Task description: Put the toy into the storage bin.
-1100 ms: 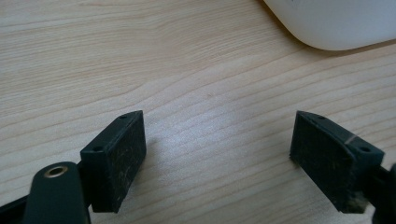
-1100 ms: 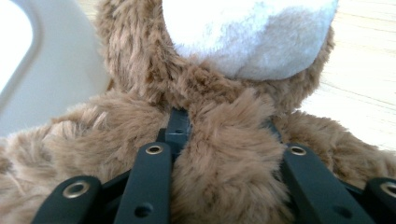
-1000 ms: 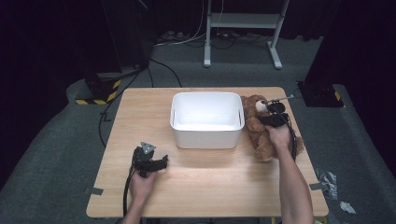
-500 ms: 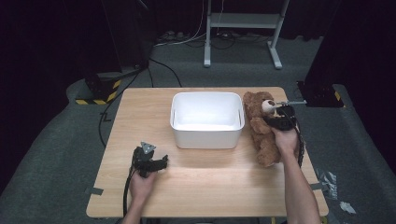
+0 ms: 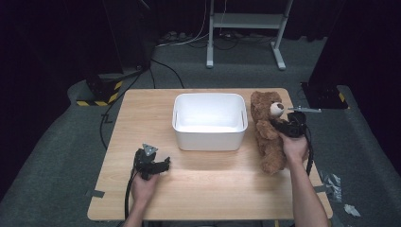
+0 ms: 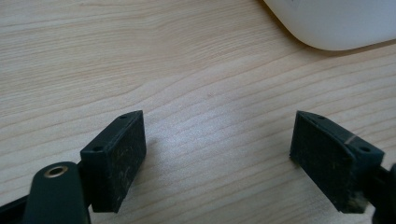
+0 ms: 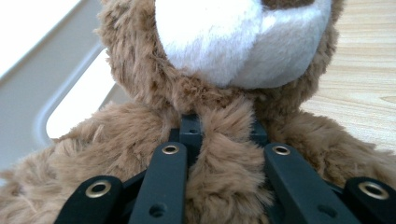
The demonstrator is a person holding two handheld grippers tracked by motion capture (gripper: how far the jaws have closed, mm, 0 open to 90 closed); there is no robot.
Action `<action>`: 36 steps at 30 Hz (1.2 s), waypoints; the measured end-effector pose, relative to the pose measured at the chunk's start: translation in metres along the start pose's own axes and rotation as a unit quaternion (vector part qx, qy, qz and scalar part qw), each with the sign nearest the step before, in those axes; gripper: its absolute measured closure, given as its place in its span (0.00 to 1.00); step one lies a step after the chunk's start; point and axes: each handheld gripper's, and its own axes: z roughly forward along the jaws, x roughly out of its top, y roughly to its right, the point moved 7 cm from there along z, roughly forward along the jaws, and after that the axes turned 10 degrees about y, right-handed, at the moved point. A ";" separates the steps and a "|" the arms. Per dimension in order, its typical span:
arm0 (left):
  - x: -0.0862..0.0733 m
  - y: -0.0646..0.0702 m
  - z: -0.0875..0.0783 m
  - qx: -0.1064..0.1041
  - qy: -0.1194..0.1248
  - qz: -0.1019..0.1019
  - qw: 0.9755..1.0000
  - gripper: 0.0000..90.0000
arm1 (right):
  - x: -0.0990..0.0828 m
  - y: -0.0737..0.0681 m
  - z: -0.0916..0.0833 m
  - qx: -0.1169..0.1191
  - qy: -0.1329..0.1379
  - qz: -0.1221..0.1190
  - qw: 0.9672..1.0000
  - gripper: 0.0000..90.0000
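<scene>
A brown teddy bear [image 5: 267, 130] with a white muzzle lies on the wooden table [image 5: 142, 113] to the right of a white bin [image 5: 210, 121]. My right gripper [image 5: 283, 126] is shut on the bear [image 7: 140, 121], pinching a fold of fur on its chest just below the muzzle; the jaw tips are buried in the fur. Near the front left of the table my left gripper [image 5: 163, 164] rests low over bare wood. It stands open [image 6: 217, 149] with nothing between its pads, and the bin's corner [image 6: 336, 23] is just ahead of it.
The white bin is empty and stands in the middle of the table. Beyond the table a dark floor carries cables [image 5: 161, 61], a white metal stand [image 5: 246, 21] and a yellow-and-black striped block [image 5: 97, 99]. Scraps of tape [image 5: 338, 182] lie on the floor at right.
My right gripper has dragged the bear toward the front right, away from the bin, and the bear now lies more stretched out. The left gripper has stayed where it was.
</scene>
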 end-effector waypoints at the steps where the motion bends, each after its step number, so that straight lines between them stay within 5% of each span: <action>1: 0.000 0.000 0.000 0.000 0.000 0.000 1.000 0.20 | 0.000 0.000 -0.002 0.002 0.002 0.002 1.000 0.86; 14: 0.000 0.000 0.000 0.000 0.000 0.002 1.000 0.20 | 0.007 -0.016 -0.028 0.036 0.044 0.009 0.998 0.86; 36: 0.000 0.000 0.000 -0.003 0.000 0.006 1.000 0.21 | 0.010 -0.050 -0.069 0.088 0.079 -0.021 0.993 0.89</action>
